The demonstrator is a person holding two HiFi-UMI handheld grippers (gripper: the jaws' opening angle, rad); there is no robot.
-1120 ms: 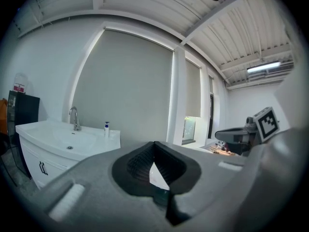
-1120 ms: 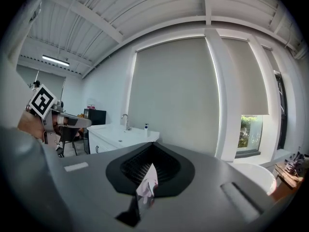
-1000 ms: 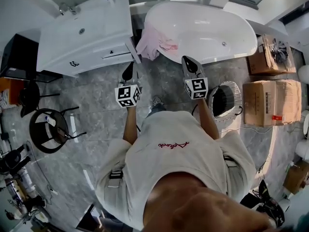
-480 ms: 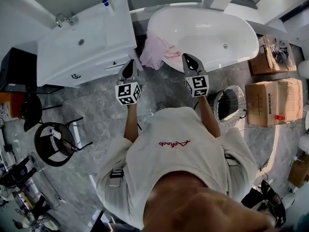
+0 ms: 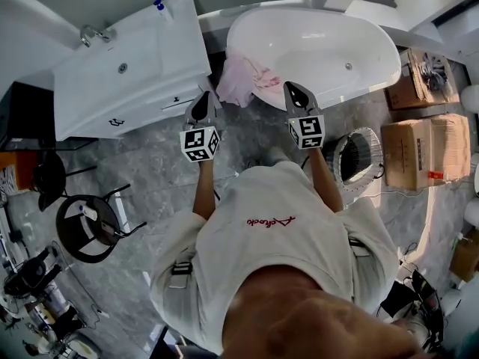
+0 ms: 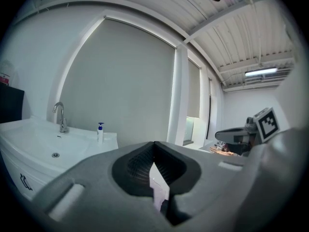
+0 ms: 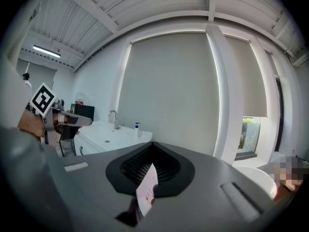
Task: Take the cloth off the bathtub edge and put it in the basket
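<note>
Grey marbled flooring (image 5: 150,163) is spreading across the head view of a bathroom, with a white bathtub (image 5: 322,51) lying along the far side and a white vanity (image 5: 127,73) standing to its left. The pink cloth (image 5: 243,81) is hanging over the left end of the bathtub edge, bunched on the rim and trailing down the outer wall beside the vanity corner. The left gripper (image 5: 202,102) is pointing towards the gap between vanity and tub, its tip near the lower left of the cloth but apart from it. The right gripper (image 5: 294,92) is pointing at the tub's near rim, just to the right of the cloth; contact with the rim cannot be judged. In the left gripper view and the right gripper view alike, the jaws are lying fully together at the tips and gripping nothing, with only a pale sliver showing through the slot behind them. The basket (image 5: 367,152) is standing on the floor beside the person's right arm, next to the cardboard boxes (image 5: 423,144) and well apart from the cloth. A faucet (image 5: 88,34) and a soap bottle (image 5: 158,4) are sitting on the vanity.
</note>
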